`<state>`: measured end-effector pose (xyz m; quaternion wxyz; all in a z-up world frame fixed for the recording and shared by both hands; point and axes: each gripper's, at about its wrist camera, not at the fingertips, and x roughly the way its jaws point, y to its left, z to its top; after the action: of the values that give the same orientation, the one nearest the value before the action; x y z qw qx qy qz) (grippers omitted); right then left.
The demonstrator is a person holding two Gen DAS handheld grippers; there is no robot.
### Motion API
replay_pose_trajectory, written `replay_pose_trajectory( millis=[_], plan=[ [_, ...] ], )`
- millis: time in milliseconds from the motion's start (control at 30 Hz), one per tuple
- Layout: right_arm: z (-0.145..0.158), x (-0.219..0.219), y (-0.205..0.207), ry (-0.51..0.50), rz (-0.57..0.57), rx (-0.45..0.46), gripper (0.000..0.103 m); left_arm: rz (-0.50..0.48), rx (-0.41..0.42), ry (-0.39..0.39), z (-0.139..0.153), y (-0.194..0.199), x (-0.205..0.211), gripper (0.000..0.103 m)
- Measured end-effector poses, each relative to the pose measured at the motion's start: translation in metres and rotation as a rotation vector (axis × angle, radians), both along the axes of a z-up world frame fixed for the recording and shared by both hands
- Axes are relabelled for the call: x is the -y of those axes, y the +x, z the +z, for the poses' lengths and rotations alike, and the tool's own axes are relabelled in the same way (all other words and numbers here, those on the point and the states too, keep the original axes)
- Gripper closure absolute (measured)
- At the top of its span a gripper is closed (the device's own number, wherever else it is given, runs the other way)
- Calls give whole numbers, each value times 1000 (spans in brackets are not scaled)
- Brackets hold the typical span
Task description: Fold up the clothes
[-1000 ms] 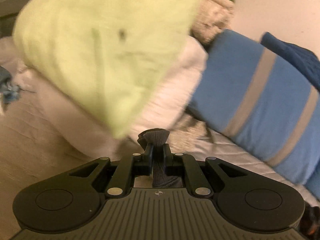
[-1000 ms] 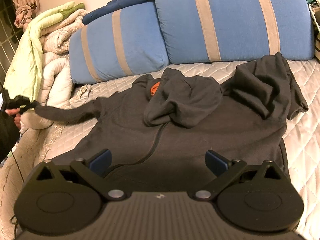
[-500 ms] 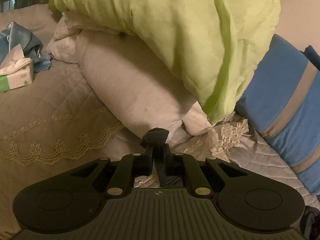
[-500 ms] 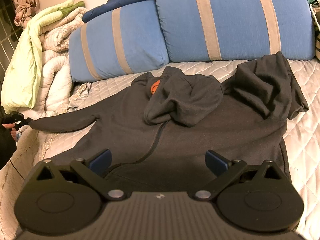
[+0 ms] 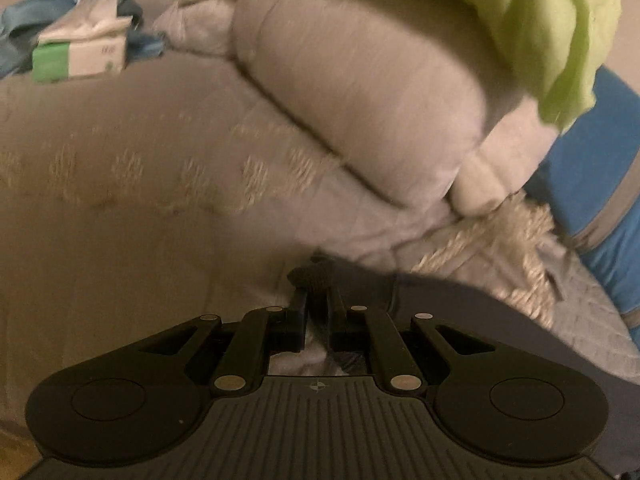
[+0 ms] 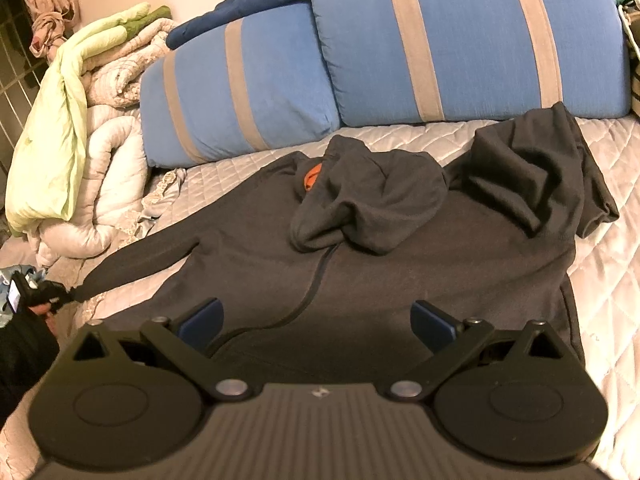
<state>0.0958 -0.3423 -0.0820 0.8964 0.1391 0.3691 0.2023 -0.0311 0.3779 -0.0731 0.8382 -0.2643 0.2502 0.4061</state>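
A dark grey hoodie [image 6: 400,256] lies spread on the quilted bed, its hood [image 6: 368,204] crumpled at the middle and its right sleeve [image 6: 536,172] bunched up. The left sleeve [image 6: 140,260] is stretched out toward the bed's left edge. My left gripper [image 5: 316,292] is shut on the sleeve cuff [image 5: 312,276], low over the bedspread; it also shows far left in the right wrist view, left gripper [image 6: 40,298], held by a hand. My right gripper [image 6: 316,320] hovers open over the hoodie's hem with nothing between its fingers.
Two blue pillows with tan stripes [image 6: 440,44] line the head of the bed. A white duvet roll [image 5: 360,92] under a lime-green blanket [image 5: 552,20] lies at the left. A tissue box [image 5: 80,52] and blue cloth sit beyond on the lace-trimmed spread.
My left gripper has pulled the sleeve cuff outward and down toward the bed's left edge, straightening the sleeve. The right gripper has hardly moved and stays open.
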Motion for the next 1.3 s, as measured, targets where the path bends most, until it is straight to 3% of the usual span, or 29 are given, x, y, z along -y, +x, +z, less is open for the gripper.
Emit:
replay_pose_trajectory(
  millis=[167, 267, 367, 467, 633, 800, 867, 1100, 1300],
  plan=[
    [0, 0, 1, 8, 11, -1, 0, -7, -53, 3, -9, 3, 2, 89],
    [0, 1, 2, 18, 17, -5, 0, 29, -98, 5, -10, 2, 4, 74],
    [0, 3, 2, 30, 11, -10, 0, 107, -219, 31, -8, 3, 6, 58],
    [0, 6, 1, 40, 3, -10, 0, 99, -286, 58, 0, -1, 9, 54],
    [0, 7, 2, 46, 3, -15, 0, 30, -266, 80, 39, -12, 11, 52],
    [4, 4, 2, 22, 11, -5, 0, -97, -222, 157, 100, -16, 22, 30],
    [11, 1, 2, -5, 22, 9, 0, -145, -202, 199, 128, -17, 28, 26],
    [91, 0, -1, 150, 28, 124, 0, -212, -56, 272, 229, -25, 38, 25],
    [191, 21, 0, 126, 6, 311, 0, -235, 69, 366, 298, -16, 60, 25]
  ],
)
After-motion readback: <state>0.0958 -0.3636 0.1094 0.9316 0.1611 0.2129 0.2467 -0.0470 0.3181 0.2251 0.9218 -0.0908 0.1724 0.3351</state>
